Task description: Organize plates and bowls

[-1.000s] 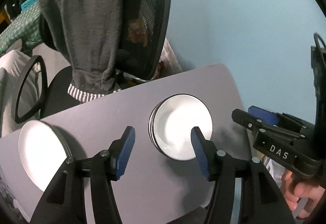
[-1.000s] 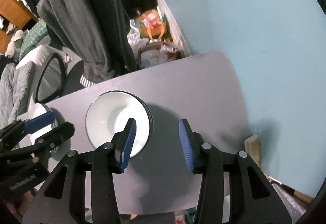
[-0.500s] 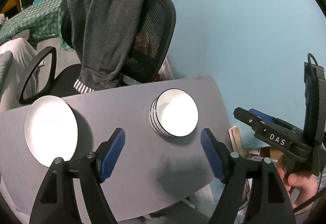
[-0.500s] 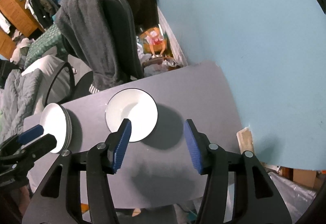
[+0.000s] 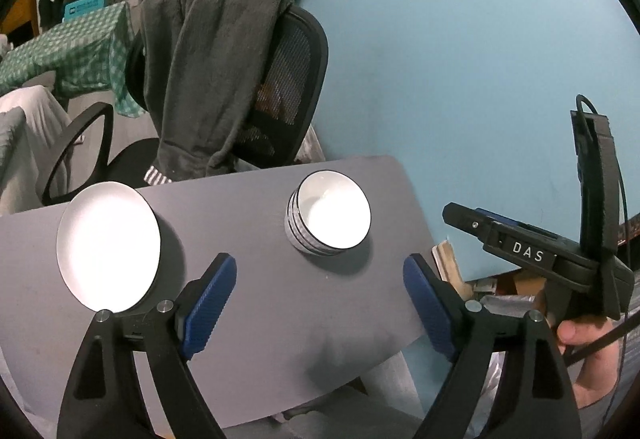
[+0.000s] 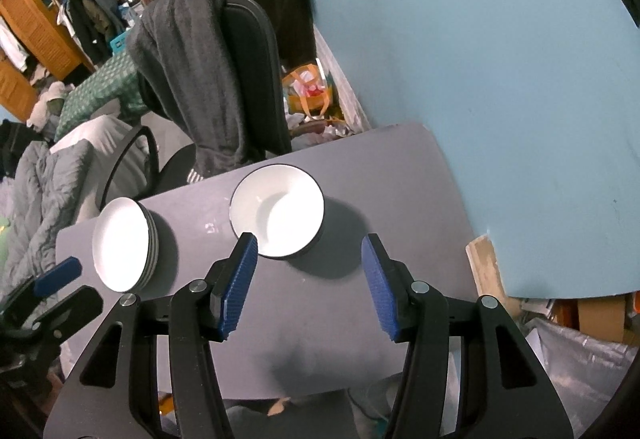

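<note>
A stack of white bowls with dark rims (image 5: 330, 216) sits on the grey table (image 5: 248, 303), right of centre; it also shows in the right wrist view (image 6: 278, 211). A stack of white plates (image 5: 108, 245) sits at the table's left; in the right wrist view it shows as well (image 6: 126, 249). My left gripper (image 5: 320, 303) is open and empty, held above the table's near side. My right gripper (image 6: 310, 285) is open and empty, just short of the bowls. It also shows at the right of the left wrist view (image 5: 520, 247).
A black office chair draped with a grey garment (image 5: 216, 79) stands behind the table. A light blue wall (image 5: 460, 59) runs along the right. Boxes and clutter (image 6: 580, 315) lie on the floor right of the table. A bed with grey bedding (image 6: 36, 183) is at the left.
Both grippers have pulled back and up from the table, so bowls and plates look smaller. The left jaws have opened wider. Neither stack has moved.
</note>
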A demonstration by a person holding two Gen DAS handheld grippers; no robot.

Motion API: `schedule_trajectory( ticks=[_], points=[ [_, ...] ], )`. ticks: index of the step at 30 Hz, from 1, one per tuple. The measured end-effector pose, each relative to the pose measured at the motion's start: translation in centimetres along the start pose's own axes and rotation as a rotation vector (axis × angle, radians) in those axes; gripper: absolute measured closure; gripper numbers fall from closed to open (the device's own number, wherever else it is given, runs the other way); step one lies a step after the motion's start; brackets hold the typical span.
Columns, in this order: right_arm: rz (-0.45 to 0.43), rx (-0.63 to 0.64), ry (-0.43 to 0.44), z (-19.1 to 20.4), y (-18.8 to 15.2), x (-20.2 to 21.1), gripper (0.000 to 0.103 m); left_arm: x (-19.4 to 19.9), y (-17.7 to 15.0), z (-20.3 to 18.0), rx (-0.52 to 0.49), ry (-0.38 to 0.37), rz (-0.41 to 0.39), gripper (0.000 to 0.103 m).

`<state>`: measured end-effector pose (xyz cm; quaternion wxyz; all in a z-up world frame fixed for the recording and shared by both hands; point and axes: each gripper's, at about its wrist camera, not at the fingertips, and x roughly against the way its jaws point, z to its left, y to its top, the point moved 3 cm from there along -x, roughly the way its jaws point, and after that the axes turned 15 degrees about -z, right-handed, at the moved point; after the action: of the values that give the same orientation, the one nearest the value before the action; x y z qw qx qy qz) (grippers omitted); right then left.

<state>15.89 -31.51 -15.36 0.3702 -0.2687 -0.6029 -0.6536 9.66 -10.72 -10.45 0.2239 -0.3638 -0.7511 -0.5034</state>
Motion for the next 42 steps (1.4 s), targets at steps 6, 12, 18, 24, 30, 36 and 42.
schedule_trajectory(
  ticks=[6, 12, 18, 24, 30, 36, 42],
  points=[
    [0.003, -0.019, 0.000, -0.4, -0.4, 0.3, 0.050, 0.1, 0.2, 0.2, 0.019, -0.013, -0.004, 0.016],
    [-0.003, -0.014, -0.010, -0.7, -0.4, 0.7, 0.050, 0.7, 0.6, -0.1, 0.017, 0.017, -0.040, 0.016],
    [0.001, -0.015, -0.009, -0.8, -0.3, 0.6, 0.050, 0.8, 1.0, 0.0, 0.047, 0.024, -0.063, 0.015],
    [0.003, -0.006, -0.005, -0.7, 0.0, 0.2, 0.050, 0.2, 1.5, 0.2, 0.067, 0.035, -0.053, 0.015],
    [0.024, 0.011, -0.005, -1.2, 0.5, -1.0, 0.049, -1.0, 1.9, 0.1, 0.029, 0.048, -0.067, 0.015],
    [0.047, 0.032, -0.008, -2.6, 1.1, -3.2, 0.040, -3.3, 3.1, 0.0, -0.023, 0.080, -0.075, 0.015],
    [0.090, 0.049, 0.047, -3.6, 1.5, -6.2, 0.037, -6.9, 3.7, -0.1, -0.018, 0.094, -0.052, 0.015]
  ],
)
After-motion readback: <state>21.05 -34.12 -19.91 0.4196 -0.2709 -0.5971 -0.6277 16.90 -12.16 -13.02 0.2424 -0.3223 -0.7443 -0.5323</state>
